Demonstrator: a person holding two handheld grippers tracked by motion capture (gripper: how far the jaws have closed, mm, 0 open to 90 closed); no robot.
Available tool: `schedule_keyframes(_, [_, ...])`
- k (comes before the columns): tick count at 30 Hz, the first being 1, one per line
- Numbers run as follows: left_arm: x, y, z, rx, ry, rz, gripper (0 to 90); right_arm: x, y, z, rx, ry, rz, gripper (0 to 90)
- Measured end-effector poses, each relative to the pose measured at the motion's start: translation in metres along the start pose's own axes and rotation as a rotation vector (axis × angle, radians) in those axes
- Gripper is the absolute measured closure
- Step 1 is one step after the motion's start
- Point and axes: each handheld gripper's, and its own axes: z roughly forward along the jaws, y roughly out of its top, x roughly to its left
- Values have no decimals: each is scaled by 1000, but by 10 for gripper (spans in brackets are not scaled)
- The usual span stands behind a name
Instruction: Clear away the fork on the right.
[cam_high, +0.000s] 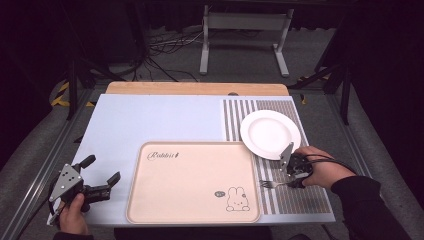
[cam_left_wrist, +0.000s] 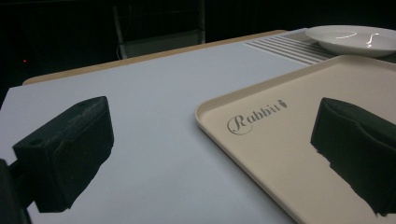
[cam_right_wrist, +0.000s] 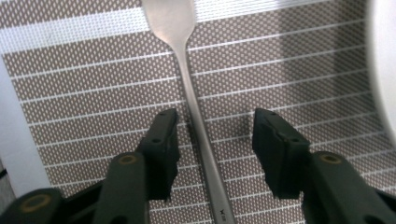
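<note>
Left gripper (cam_high: 102, 184): down at the near-left corner of the bench (cam_high: 150, 120), fingers (cam_left_wrist: 65, 154) spread wide and holding nothing, one over the pale bench top, the other over the tray's left edge.
Tray (cam_high: 190, 170): beige, flat at the near middle of the bench, "Rabbit" lettering at its far-left corner, a little rabbit drawing at its near-right corner, nothing on it.
Right gripper (cam_right_wrist: 215, 140): low over the striped mat (cam_high: 300, 197) on the bench's right side, fingers (cam_right_wrist: 163, 140) apart, straddling the fork's handle without closing on it; the left one sits just beside the handle.
Fork (cam_right_wrist: 189, 88): lying flat on the mat, just right of the tray, tines toward the tray.
Plate (cam_high: 270, 134): white, empty, on the mat beyond the right gripper.
</note>
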Motion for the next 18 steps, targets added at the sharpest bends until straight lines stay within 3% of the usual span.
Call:
schedule_keyframes(11, [0, 0, 0, 3, -2, 0, 1, 3, 8, 3, 55, 29, -89, 814])
schedule_keyframes(18, [0, 0, 0, 2, -2, 2, 1, 6, 10, 3, 71, 28, -129, 843])
